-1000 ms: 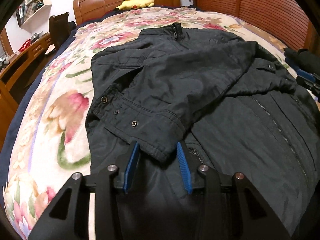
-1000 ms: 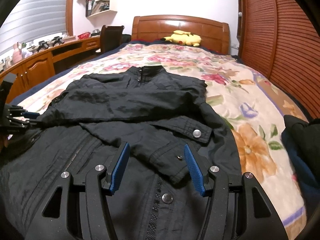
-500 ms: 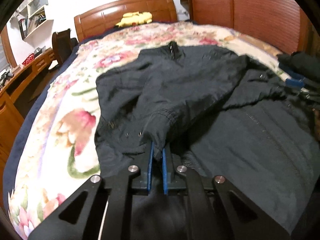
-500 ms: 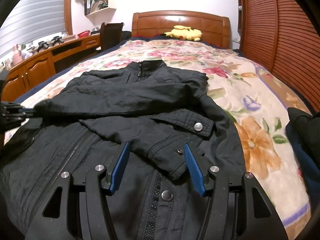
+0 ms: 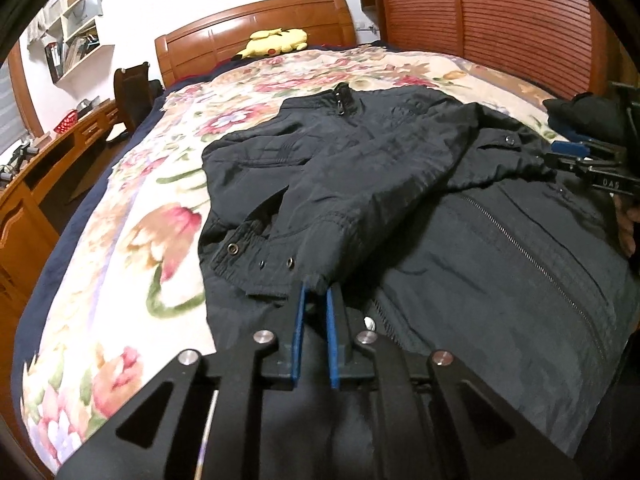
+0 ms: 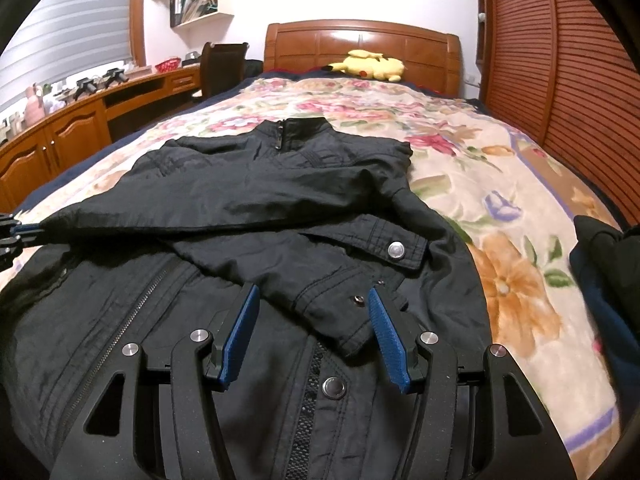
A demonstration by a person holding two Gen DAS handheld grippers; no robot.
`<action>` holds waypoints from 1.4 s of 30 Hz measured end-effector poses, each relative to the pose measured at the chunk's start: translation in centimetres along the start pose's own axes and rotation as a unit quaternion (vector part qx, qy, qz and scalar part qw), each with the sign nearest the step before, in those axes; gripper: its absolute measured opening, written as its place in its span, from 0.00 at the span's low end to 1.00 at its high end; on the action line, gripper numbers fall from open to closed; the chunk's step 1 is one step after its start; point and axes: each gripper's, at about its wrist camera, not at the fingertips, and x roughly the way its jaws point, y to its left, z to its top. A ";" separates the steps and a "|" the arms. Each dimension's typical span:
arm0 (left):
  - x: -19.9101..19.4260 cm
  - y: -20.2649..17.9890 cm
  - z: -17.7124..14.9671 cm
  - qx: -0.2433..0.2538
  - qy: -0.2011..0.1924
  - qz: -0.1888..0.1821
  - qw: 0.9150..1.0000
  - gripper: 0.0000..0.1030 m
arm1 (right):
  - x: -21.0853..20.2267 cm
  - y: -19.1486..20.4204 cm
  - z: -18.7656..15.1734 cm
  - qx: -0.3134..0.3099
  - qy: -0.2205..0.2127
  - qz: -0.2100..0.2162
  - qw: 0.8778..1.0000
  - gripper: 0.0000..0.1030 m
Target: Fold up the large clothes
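Clamped since a second ago, the left gripper pinches the sleeve cuff and has drawn it up off the black jacket spread on the floral bedspread. Its jaws have just eased slightly, so the thin hem could slip out, while the right gripper stands released over the other cuff.

black tool frames, blue pads, silver screws.

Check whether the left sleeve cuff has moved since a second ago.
Yes. The left gripper, its jaws having just closed, pinches the sleeve cuff, which is now lifted and drawn out sideways, away from the jacket's zipper in the right wrist view.
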 end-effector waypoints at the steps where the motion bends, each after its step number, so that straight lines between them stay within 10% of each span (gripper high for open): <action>1: -0.3 0.0 -0.2 -0.003 -0.003 0.001 1.000 0.12 | 0.0 0.0 0.0 0.000 0.000 0.000 1.000 0.56; 7: -2.4 0.8 -1.5 -0.034 -0.025 -0.005 0.999 0.36 | 0.0 0.1 0.0 -0.001 0.000 -0.001 1.000 0.56; 27: -6.9 2.5 -6.3 -0.076 -0.047 0.003 0.996 0.51 | -3.3 0.7 -2.0 -0.042 -0.014 -0.028 0.999 0.56; 42: -8.0 3.2 -10.6 -0.098 -0.040 0.005 0.994 0.52 | -9.2 -0.7 -6.4 -0.048 0.008 -0.082 0.995 0.75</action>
